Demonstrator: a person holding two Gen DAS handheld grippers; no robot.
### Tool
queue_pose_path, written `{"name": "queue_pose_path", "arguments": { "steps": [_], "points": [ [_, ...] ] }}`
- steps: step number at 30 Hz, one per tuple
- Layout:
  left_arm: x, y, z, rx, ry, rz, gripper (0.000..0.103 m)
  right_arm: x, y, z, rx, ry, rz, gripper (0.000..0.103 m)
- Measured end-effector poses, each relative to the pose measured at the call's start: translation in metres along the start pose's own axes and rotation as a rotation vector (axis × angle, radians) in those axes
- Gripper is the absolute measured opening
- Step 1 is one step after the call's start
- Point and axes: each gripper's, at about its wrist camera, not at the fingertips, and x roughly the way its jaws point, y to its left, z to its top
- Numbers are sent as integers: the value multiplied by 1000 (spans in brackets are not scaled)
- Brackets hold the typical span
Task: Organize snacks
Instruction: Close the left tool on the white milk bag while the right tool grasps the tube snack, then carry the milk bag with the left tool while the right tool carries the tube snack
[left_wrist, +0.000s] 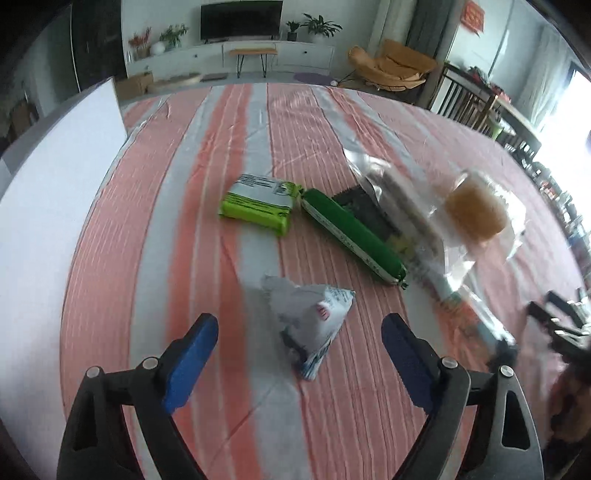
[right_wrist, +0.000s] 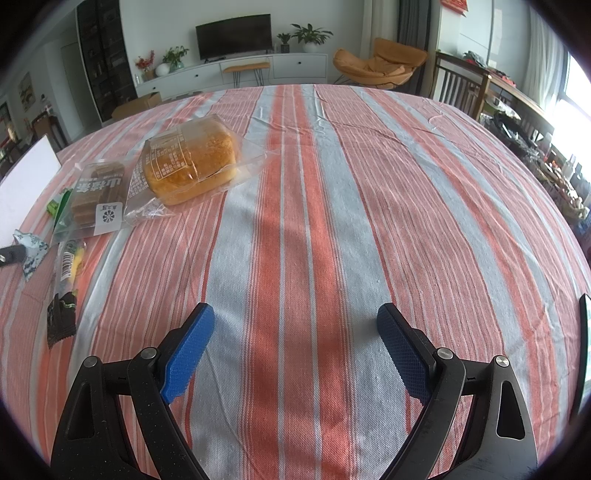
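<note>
Snacks crowded to one side, open striped cloth on the other.

Ahead of the right gripper (right_wrist: 295, 347): bare tablecloth (right_wrist: 369, 184) to the far edge, free to pass. Blocking the left side: bread bag (right_wrist: 192, 166), brown biscuit pack (right_wrist: 98, 195) touching it, green tube (left_wrist: 351, 236), lime-green packet (left_wrist: 258, 203) just beside. White crumpled pouch (left_wrist: 314, 317) lying near the left gripper (left_wrist: 299, 347). White board (left_wrist: 62, 221) walling off the far left.

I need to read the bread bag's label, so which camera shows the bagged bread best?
The right wrist view: the bagged bread lies sharp, printed panel facing the camera. In the left wrist view the same bread is motion-blurred near the right edge, its print unreadable.
</note>
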Motion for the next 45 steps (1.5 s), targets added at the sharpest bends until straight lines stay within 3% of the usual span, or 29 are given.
{"name": "queue_pose_path", "arguments": {
  "steps": [5, 7, 8, 12, 14, 17, 20, 23, 26, 29, 31, 33, 34, 36, 37, 38, 39, 40, 41, 42, 43, 45],
  "points": [
    [16, -5, -1, -29, -30, 80, 88, 0, 0, 0, 0, 0, 0, 92],
    [16, -7, -3, -4, -46, 113, 70, 0, 0, 0, 0, 0, 0, 92],
    [13, -7, -5, 15, -59, 109, 50, 0, 0, 0, 0, 0, 0, 92],
    [1, 1, -12, 20, -59, 82, 26, 0, 0, 0, 0, 0, 0, 92],
    [-7, 7, -18, 4, -67, 59, 21, 0, 0, 0, -1, 1, 3, 93],
    [-25, 15, -30, -19, -79, 10, 0, -1, 4, -1, -12, 7, 14, 96],
    [-46, 19, -45, -31, -99, -17, 0, -2, 7, 3, -30, 45, 34, 96],
    [-58, 21, -55, -21, -116, -33, 0, -17, 30, 10, 5, 65, 189, 94],
    [-61, 25, -61, -27, -120, -47, 0, -28, 98, 18, -137, 107, 289, 94],
    [-62, 28, -65, -22, -91, -50, 1, -19, 171, 27, -343, 161, 258, 94],
    [-59, 29, -61, -21, -79, -45, 13, -4, 197, 35, -401, 178, 198, 93],
    [-52, 29, -53, -23, -63, -51, 64, 10, 209, 44, -381, 215, 174, 93],
    [-50, 28, -51, -18, -68, -46, 69, 16, 210, 48, -353, 236, 185, 93],
    [-44, 18, -43, 27, -90, -29, 69, 19, 209, 52, -315, 254, 215, 86],
    [-40, 14, -39, 45, -90, -21, 69, 20, 208, 52, -308, 265, 224, 74],
    [-35, 9, -34, 64, -89, -8, 69, 21, 205, 51, -308, 270, 209, 38],
    [-31, 6, -29, 75, -93, 4, 66, 21, 202, 49, -312, 264, 206, 28],
    [-27, 5, -25, 78, -100, 22, 61, 20, 197, 47, -306, 275, 223, 27],
    [-25, 6, -22, 74, -103, 35, 41, 16, 190, 44, -290, 287, 240, 20],
    [-23, 9, -19, 58, -100, 32, 16, 13, 183, 41, -264, 295, 267, 19],
    [-22, 15, -18, 30, -93, -3, 16, 6, 174, 38, -224, 304, 310, 19],
    [-24, 24, -20, -1, -103, -42, 7, -10, 153, 28, -127, 322, 414, 18]
  ]
}}
